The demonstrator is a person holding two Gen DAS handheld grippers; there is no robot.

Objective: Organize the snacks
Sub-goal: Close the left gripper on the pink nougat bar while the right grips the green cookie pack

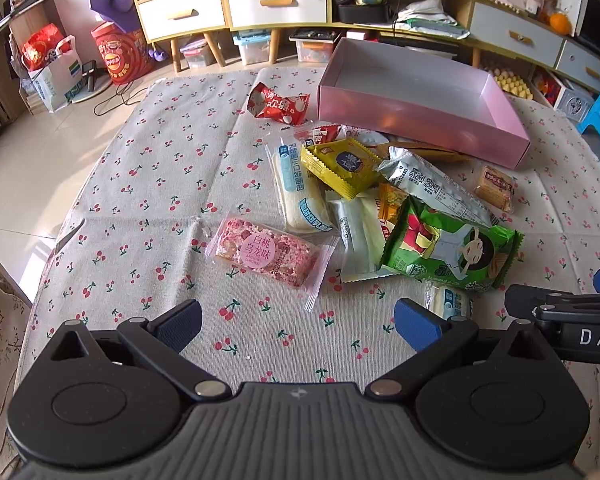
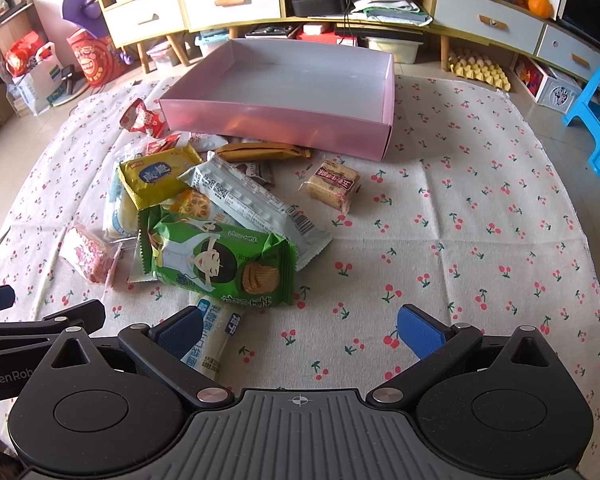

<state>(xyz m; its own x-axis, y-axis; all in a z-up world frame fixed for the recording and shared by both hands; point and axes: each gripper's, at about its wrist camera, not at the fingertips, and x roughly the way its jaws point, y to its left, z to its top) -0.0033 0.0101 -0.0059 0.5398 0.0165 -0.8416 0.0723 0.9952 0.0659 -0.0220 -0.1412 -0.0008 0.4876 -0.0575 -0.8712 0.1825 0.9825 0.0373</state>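
Snacks [image 1: 380, 200] piled by pink box [image 2: 284, 120]; L gripper [image 1: 298, 322] & R gripper [image 2: 300, 330] both spread wide

Both views are taken from low over a cloth-covered table [image 1: 140, 184], looking forward and downward along open fingers toward a cabinet [image 1: 228, 4] at 12 o'clock. In the left wrist view, the snack pile [image 1: 380, 200] is seen near, at 1 o'clock, with the pink box [image 1: 420, 116] beyond it. In the right wrist view, the same pile [image 2: 204, 216] is placed at 10 o'clock and the box [image 2: 276, 120] at 12 o'clock. The pile, box, table and cabinet are shared. Each gripper is caught at the other view's edge: the right gripper [image 1: 572, 320] at 3 o'clock, the left gripper [image 2: 32, 328] at 9 o'clock.
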